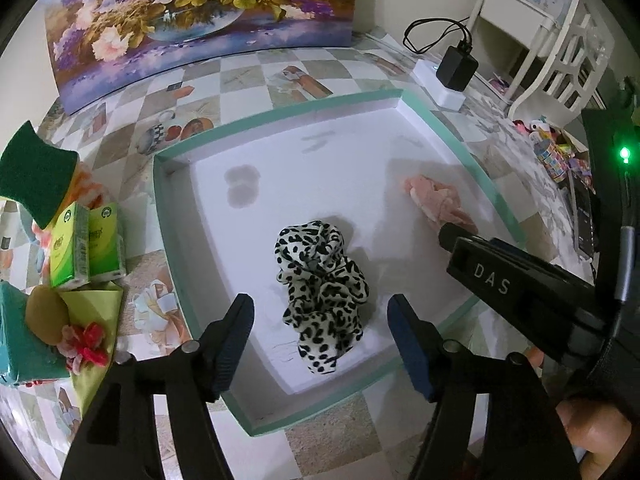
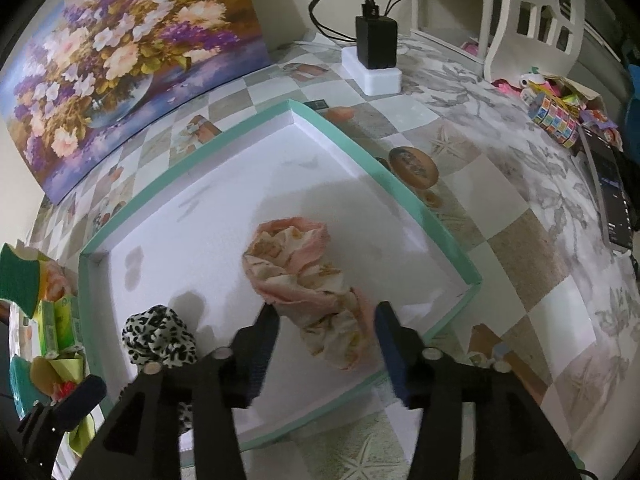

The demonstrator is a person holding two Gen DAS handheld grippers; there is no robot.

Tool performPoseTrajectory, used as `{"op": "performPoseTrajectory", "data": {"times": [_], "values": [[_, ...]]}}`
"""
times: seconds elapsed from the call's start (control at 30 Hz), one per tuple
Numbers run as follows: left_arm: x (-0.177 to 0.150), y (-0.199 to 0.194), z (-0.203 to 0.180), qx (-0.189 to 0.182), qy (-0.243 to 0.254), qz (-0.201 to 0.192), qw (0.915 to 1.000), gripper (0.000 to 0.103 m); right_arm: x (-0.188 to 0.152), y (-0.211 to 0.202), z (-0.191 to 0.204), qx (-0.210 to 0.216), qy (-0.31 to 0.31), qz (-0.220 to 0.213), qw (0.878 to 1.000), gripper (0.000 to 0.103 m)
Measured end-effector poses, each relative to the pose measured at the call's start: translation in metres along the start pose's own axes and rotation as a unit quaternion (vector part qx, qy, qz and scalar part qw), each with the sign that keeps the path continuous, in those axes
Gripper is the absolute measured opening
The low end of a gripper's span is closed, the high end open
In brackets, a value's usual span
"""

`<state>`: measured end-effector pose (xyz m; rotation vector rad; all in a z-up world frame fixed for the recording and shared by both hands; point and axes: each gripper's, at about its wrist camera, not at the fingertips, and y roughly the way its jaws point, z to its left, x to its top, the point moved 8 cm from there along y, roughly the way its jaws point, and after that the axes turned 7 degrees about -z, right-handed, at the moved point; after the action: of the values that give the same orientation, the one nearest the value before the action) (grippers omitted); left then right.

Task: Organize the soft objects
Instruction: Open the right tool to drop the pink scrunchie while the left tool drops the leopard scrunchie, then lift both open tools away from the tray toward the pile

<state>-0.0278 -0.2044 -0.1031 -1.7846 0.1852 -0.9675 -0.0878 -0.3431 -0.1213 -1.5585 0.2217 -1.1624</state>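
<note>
Spotted scrunchie: black-and-white one, it's lying inside your tray, toward the near side, right out in front of your left gripper.
Pink scrunchie: peach floral one, also in the tray, over by the right-hand wall, well apart from the spotted one.
Tray: shallow white box with a teal rim, sitting on the checkered tablecloth.
Left gripper: your fingers are spread wide, nothing between them, hanging over the near end of the spotted scrunchie.
Right gripper: spread too, with the near end of the pink scrunchie sitting between the fingers; can't tell if the pads touch the fabric.
Left of the tray: green sponge, green tissue packs.
Back of the table: flower painting, black charger on a white block.
</note>
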Motion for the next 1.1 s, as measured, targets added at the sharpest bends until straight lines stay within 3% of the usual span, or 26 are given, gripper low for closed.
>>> {"op": "performPoseTrajectory", "data": {"times": [0.07,0.27,0.43,0.5,0.6,0.93,1.1], "values": [[0.000,0.000,0.003,0.004,-0.004,-0.001,1.0000,0.089,0.001,-0.001,-0.002,-0.002,0.002,-0.002,1.000,0.063],[0.002,-0.001,0.017,0.006,-0.040,0.004,0.9992,0.091,0.003,-0.005,-0.005,-0.014,-0.001,-0.010,1.000,0.076],[0.001,-0.003,0.036,-0.006,-0.098,0.018,0.9950,0.094,0.004,-0.007,-0.009,-0.023,0.004,-0.015,1.000,0.085],[0.002,-0.005,0.044,-0.006,-0.117,0.017,0.9929,0.102,0.004,-0.009,-0.010,-0.024,0.005,-0.016,1.000,0.093],[0.004,-0.012,0.052,-0.002,-0.136,0.006,0.9907,0.102,0.005,-0.012,-0.010,-0.019,0.007,-0.022,1.000,0.103],[0.001,-0.031,0.077,-0.009,-0.196,-0.011,0.9806,0.102,0.003,-0.027,-0.006,-0.008,0.002,-0.034,0.999,0.103],[-0.002,-0.050,0.095,-0.002,-0.224,-0.039,0.9738,0.102,0.003,-0.043,-0.005,0.001,0.012,-0.042,0.999,0.103]]}}
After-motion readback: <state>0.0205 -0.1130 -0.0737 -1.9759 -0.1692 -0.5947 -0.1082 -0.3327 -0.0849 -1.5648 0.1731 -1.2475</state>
